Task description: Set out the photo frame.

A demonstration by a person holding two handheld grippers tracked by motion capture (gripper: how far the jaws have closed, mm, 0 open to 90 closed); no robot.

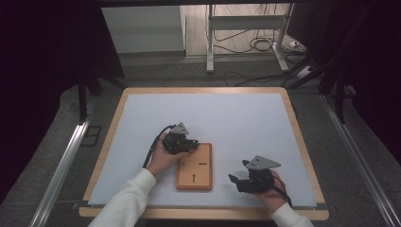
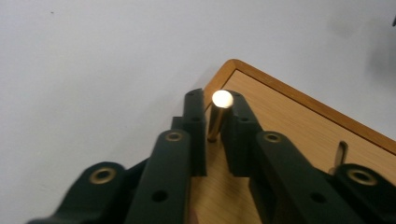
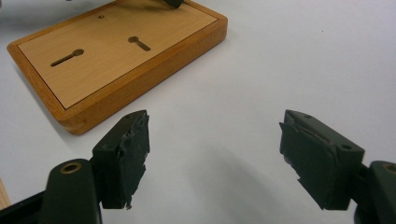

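Writing: none legible on wooden board (image 1: 194,167); left gripper (image 2: 214,116) jaws clamp brass pin (image 2: 216,117).

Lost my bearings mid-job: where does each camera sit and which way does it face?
High view: above the person's side, looking forward and down on the table; forearms, both grippers.
Left gripper view: looks along the left gripper, shut on a brass pin.
Right gripper view: right gripper open over the table.
Shared: the wooden board.
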